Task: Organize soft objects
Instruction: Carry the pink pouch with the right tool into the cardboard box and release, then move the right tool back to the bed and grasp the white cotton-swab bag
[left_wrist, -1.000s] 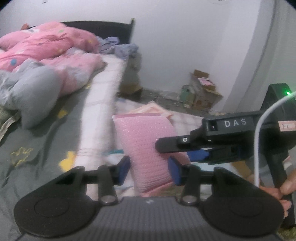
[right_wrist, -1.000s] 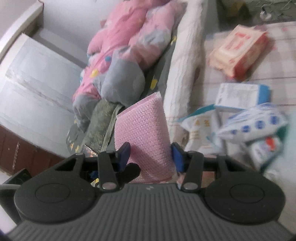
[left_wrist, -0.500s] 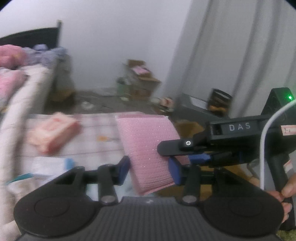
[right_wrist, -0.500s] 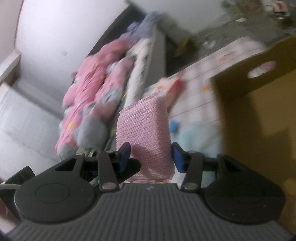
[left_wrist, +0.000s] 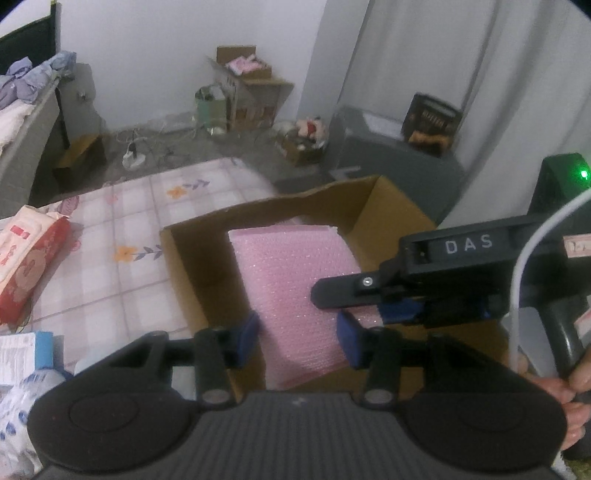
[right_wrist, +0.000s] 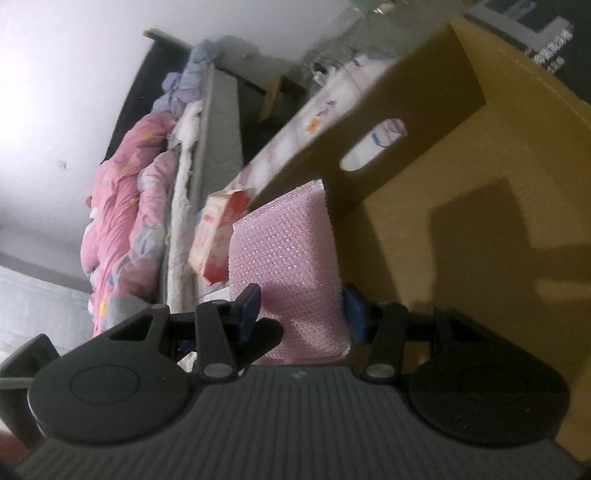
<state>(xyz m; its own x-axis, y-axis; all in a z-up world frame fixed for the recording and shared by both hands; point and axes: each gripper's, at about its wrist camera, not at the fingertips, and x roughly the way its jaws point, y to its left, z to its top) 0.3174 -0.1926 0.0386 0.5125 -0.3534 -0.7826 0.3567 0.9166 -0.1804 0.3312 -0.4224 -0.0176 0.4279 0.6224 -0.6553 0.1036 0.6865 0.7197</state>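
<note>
Both tools grip one pink bubble-wrap pad (left_wrist: 291, 284), which hangs over the open cardboard box (left_wrist: 391, 199) and reaches down into it. The left tool (left_wrist: 297, 332) stands about half open, its blue pads (left_wrist: 248, 334) pressed against the two sides of the pad's near end. The right tool (left_wrist: 388, 301) comes in from the right in the left wrist view and pinches the pad's right edge between its upper black finger and lower blue pad; a hand (left_wrist: 565, 384) holds its handle at the frame's edge. In the right wrist view the right tool (right_wrist: 301, 314) is likewise about half open, clamped on the pad (right_wrist: 286, 266), which lies against the box's inner wall below a cut-out handle hole (right_wrist: 373, 144). The box sits on a checked flowered mat (left_wrist: 133, 221) on the floor, with a red-and-white soft pack (left_wrist: 29, 266) well to its left.
</note>
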